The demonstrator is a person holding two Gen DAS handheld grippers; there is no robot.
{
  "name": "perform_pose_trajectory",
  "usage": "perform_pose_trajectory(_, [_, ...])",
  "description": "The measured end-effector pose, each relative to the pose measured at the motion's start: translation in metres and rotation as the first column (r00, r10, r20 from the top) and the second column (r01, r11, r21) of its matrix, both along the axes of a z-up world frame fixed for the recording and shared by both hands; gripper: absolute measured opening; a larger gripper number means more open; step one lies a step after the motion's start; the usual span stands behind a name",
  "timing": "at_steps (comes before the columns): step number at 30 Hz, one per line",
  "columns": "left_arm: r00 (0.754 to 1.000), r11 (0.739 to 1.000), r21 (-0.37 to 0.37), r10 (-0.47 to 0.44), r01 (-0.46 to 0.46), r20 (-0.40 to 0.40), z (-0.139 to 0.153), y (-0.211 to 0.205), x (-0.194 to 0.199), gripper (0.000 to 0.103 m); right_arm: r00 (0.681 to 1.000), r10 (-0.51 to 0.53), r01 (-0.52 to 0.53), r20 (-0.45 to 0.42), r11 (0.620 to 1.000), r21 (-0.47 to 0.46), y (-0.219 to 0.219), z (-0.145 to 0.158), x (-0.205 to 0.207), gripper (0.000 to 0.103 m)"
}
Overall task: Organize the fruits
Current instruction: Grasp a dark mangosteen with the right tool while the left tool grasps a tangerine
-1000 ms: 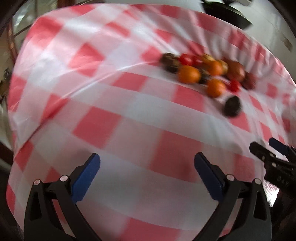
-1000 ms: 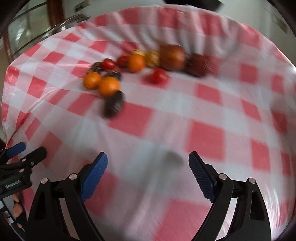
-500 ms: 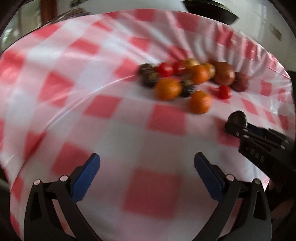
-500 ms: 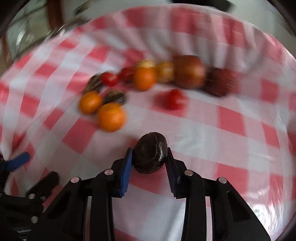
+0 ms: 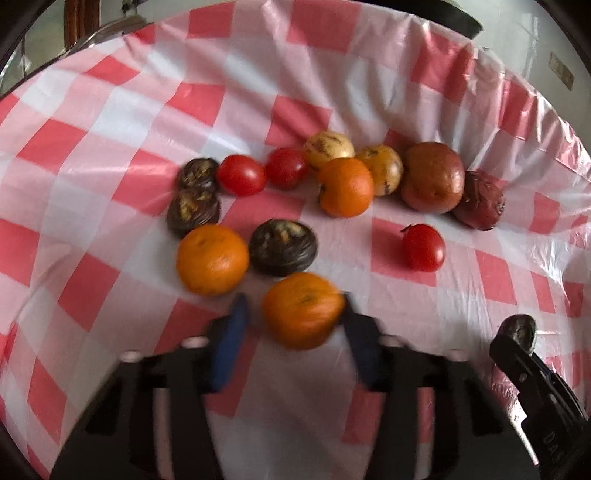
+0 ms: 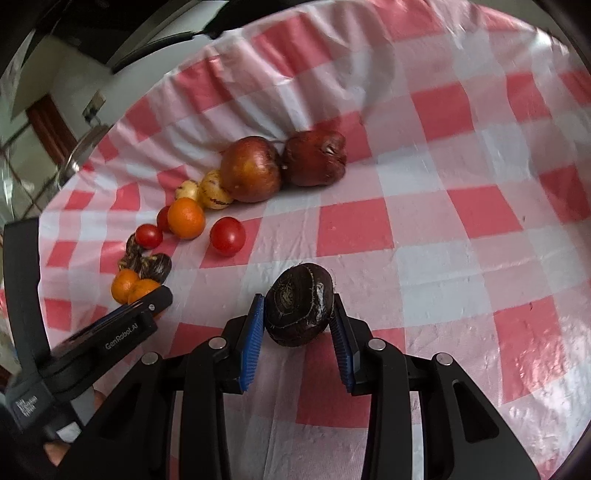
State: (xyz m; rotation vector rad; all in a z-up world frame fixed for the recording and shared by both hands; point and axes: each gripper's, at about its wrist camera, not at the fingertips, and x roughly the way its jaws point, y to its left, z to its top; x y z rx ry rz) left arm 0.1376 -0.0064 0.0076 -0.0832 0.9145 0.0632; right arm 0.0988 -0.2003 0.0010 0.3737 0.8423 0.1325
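Fruit lies in a loose cluster on a red-and-white checked cloth. My left gripper has its jaws closing around the nearest orange. The right pad touches the orange; a sliver of cloth still shows at the blurred left pad. My right gripper is shut on a dark, ridged round fruit, low over the cloth. In the left wrist view that dark round fruit and the right gripper appear at the lower right. The left gripper shows at the left of the right wrist view.
Beyond the held orange lie two more oranges, three dark fruits, three tomatoes, two yellow striped fruits, a brownish apple and a dark red apple. The cloth rises in folds behind them. A metal rack stands far left.
My left gripper has come forward to the cluster and its wide jaws have drawn in around the nearest orange. The right gripper took hold of the dark fruit, then rolled and carried it rightwards.
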Motion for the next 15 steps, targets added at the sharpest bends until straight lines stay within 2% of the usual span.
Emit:
perform_pose_trajectory(4, [0.999, 1.0, 0.007, -0.014, 0.014, 0.03, 0.002, -0.003, -0.007, 0.039, 1.0, -0.006, 0.006, -0.002, 1.0, 0.028, -0.003, -0.002, -0.002, 0.035])
perform_pose_trajectory(15, [0.999, 0.998, -0.065, -0.017, 0.019, 0.032, 0.001, 0.007, -0.007, 0.039, 1.0, -0.009, 0.009, 0.0, 0.999, 0.051, -0.006, -0.003, -0.001, 0.035])
